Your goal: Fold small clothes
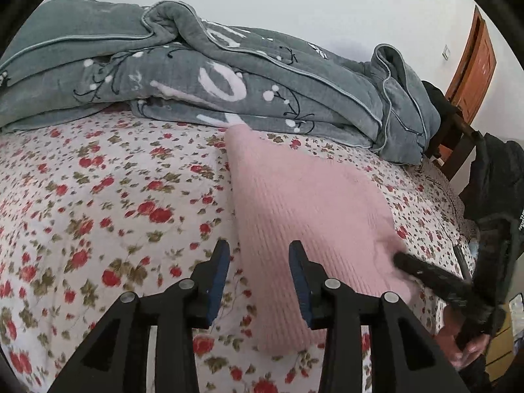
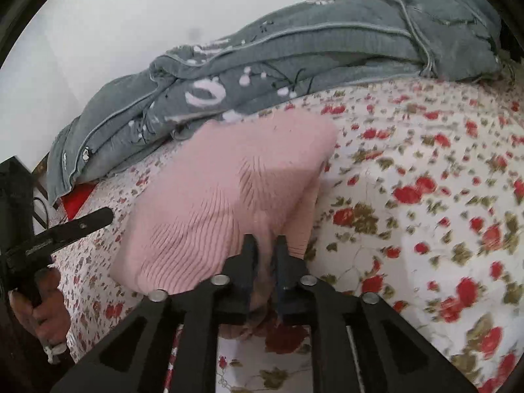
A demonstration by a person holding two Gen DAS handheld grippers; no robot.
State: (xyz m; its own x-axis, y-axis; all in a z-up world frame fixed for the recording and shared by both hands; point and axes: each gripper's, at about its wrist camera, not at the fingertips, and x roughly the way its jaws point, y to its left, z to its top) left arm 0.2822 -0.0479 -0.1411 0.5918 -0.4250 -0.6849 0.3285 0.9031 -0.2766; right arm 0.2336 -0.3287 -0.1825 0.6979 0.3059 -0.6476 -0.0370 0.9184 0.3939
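Left-wrist view. The left gripper [image 1: 258, 255] stood with its jaws wide apart and nothing between them, poised over the floral bedsheet [image 1: 98, 203] at about 6 o'clock in the frame. The pink knitted garment [image 1: 304, 209] lay on the sheet from the centre toward 5 o'clock; its near left edge fell in the gap between the blue-padded fingers [image 1: 219, 281], but whether a pad touched it could not be told. A grey quilt [image 1: 203, 75] was heaped along the far side of the bed, from 9 to 2 o'clock, its lower edge meeting the garment's far corner. At 4 o'clock the right gripper [image 1: 425, 271] entered, blurred, its tip at the garment's right edge. A wooden door [image 1: 475, 62] showed at 2 o'clock.

Right-wrist view. The right gripper [image 2: 265, 245] had its jaws drawn nearly together, pinching a fold of the pink knitted garment [image 2: 222, 183] at its near edge, at 6 o'clock. The garment spread from there toward 11 o'clock, reaching the grey quilt [image 2: 294, 62]. The floral bedsheet [image 2: 425, 196] filled the field from 1 to 5 o'clock. At 9 o'clock a finger of the left gripper [image 2: 78, 226] appeared, with the person's left hand [image 2: 42, 311] on its handle.
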